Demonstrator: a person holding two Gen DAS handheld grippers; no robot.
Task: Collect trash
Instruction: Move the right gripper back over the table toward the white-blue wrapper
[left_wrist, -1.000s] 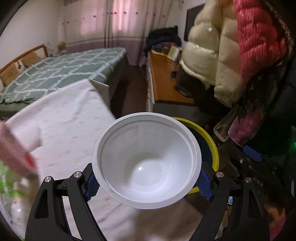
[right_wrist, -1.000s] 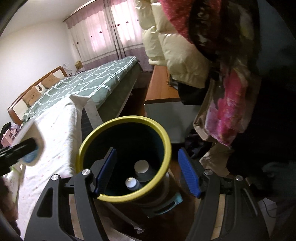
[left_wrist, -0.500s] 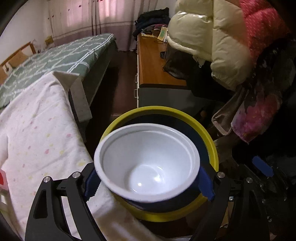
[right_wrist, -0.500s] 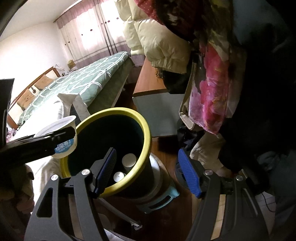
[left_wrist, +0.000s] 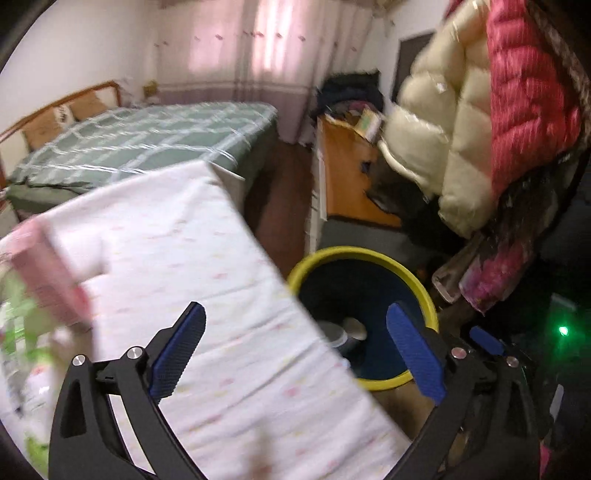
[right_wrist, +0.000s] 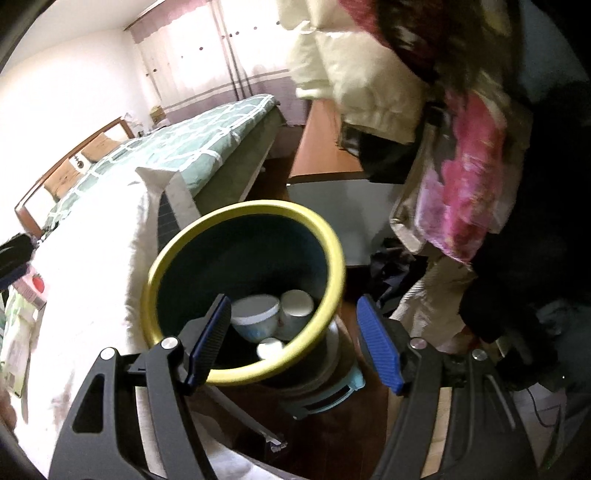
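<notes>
A dark bin with a yellow rim (right_wrist: 334, 258) stands beside the table; it also shows in the left wrist view (left_wrist: 424, 291). A white bowl (right_wrist: 255, 317) lies inside it with two white cups (right_wrist: 297, 314). My right gripper (right_wrist: 295, 338) holds the bin's near rim between its blue pads, jaws set wide. My left gripper (left_wrist: 299, 350) is open and empty, over the edge of the white-clothed table (left_wrist: 177, 258). A pink carton (left_wrist: 44, 273) and green-printed packaging (left_wrist: 18, 347) lie at the table's left.
A green-quilted bed (left_wrist: 140, 147) lies behind the table. Padded jackets (left_wrist: 461, 129) and floral cloth (right_wrist: 465, 177) hang at the right. An orange cabinet top (left_wrist: 347, 177) stands behind the bin. The pink carton (right_wrist: 31, 288) also shows in the right view.
The white bowl left my left gripper and now lies inside the bin. My left gripper opened and swung back left over the table. The right gripper stayed at the bin.
</notes>
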